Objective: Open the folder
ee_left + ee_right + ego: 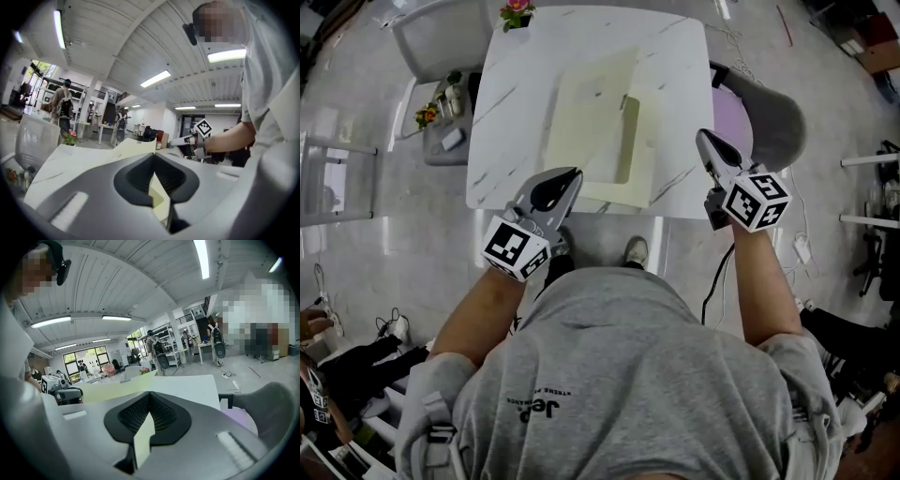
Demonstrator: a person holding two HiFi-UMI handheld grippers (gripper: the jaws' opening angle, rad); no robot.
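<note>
A pale yellow folder (591, 112) lies in the middle of the white marble table (680, 56). A narrow, darker panel (625, 141) shows on its right half. In the left gripper view one sheet of the folder (136, 146) rises to a peak above the tabletop. My left gripper (573, 174) hovers at the table's near edge, beside the folder's near left corner, jaws shut and empty. My right gripper (703, 137) hangs at the table's right edge, apart from the folder, jaws together with nothing held. Through each gripper's jaw gap only pale yellow shows.
A pot of pink flowers (517, 13) stands at the table's far left corner. A grey chair (778, 127) with a purple seat (732, 122) is at the right. A clear chair (441, 37) and a low stand with small items (445, 117) are at the left. People stand far off.
</note>
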